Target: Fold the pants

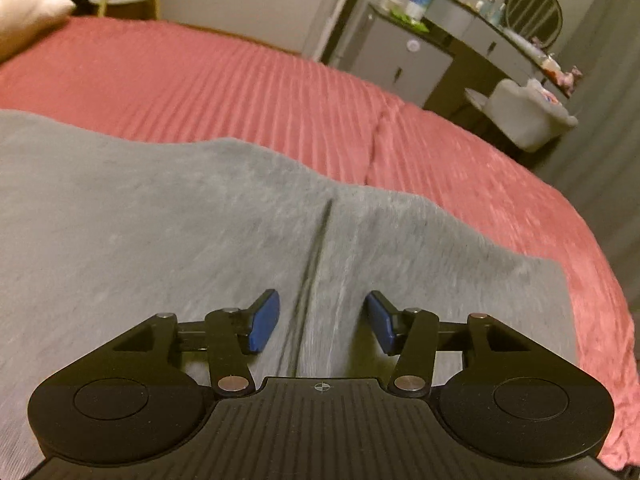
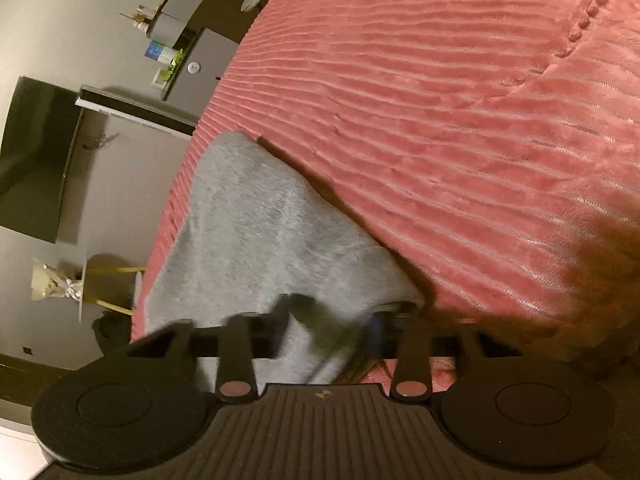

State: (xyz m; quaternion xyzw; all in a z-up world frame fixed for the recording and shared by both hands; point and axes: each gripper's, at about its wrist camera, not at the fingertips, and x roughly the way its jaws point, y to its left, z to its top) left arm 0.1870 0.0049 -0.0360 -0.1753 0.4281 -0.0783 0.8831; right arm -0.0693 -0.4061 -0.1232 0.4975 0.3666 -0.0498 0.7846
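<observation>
lying under the parted, empty left claw [image 1: 323,322], grey pants [image 1: 160,216]; right claw [image 2: 326,336] pinching their edge

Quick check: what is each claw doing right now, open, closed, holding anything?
Left claw: open, nothing held, above the grey pants.
Right claw: closed on a bunch of the grey pants.

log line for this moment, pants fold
left gripper: open over gray pants | right gripper: shut on pants | surface: red bedspread

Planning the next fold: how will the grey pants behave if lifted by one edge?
Probably floppy: the grey pants crease and drape over the red bedspread. Likely light, soft knit. In the right gripper the cloth bunches, so it should sag.
</observation>
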